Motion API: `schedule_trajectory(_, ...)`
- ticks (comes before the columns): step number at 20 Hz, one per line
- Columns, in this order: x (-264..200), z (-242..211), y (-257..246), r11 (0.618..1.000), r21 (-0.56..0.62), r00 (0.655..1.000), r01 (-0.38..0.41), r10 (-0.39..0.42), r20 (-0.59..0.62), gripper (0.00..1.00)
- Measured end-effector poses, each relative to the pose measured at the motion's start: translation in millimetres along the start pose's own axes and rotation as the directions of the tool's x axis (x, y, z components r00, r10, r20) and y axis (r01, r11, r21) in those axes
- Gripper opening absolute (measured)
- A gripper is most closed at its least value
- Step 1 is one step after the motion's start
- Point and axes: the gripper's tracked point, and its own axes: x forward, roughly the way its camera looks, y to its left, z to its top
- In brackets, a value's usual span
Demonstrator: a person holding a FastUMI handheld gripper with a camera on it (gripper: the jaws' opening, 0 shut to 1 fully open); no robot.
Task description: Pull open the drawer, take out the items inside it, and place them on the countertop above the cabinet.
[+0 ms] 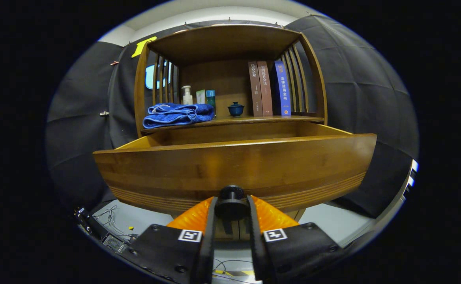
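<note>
Wooden drawer [234, 165] pulled open, long axis 9-to-3 o'clock. Orange-fingered gripper [231, 209] clamps its round black knob [231, 203]. Book spines [269, 88] at 12 o'clock carry unreadable script.

Wooden countertop [250, 118] has a folded blue towel [177, 114], some bottles [187, 95], a little teacup [235, 109] and three books [269, 88].

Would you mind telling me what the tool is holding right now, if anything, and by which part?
The tool is shut on the drawer, gripping it by the dark round knob on its front panel, with one orange finger on each side of the knob.
</note>
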Motion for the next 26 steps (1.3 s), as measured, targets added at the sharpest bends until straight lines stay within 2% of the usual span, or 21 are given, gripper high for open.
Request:
schedule_trajectory(4, -4.5, 8.8, -6.3, 1.000, 0.024, 0.999, 0.017, -0.016, -0.043, 1.00)
schedule_trajectory(6, -11.6, 21.4, -8.3, 0.999, 0.034, 0.997, 0.019, -0.016, -0.076, 1.00)
schedule_trajectory(12, -30.4, 107.2, -3.7, 1.000, -0.003, 0.999, 0.031, -0.031, -0.029, 0.99)
schedule_trajectory(16, 3.0, 149.8, -0.6, 0.997, 0.044, 0.995, 0.057, -0.054, -0.082, 0.99)
schedule_trajectory(19, 43.9, 143.1, -2.1, 0.995, 0.073, 0.973, 0.061, -0.044, -0.226, 1.00)
schedule_trajectory(21, 70.5, 127.4, -0.8, 0.996, 0.068, 0.946, 0.054, -0.029, -0.322, 1.00)
schedule_trajectory(26, 116.9, 79.7, -3.2, 0.997, -0.070, 0.854, 0.037, -0.068, -0.515, 1.00)
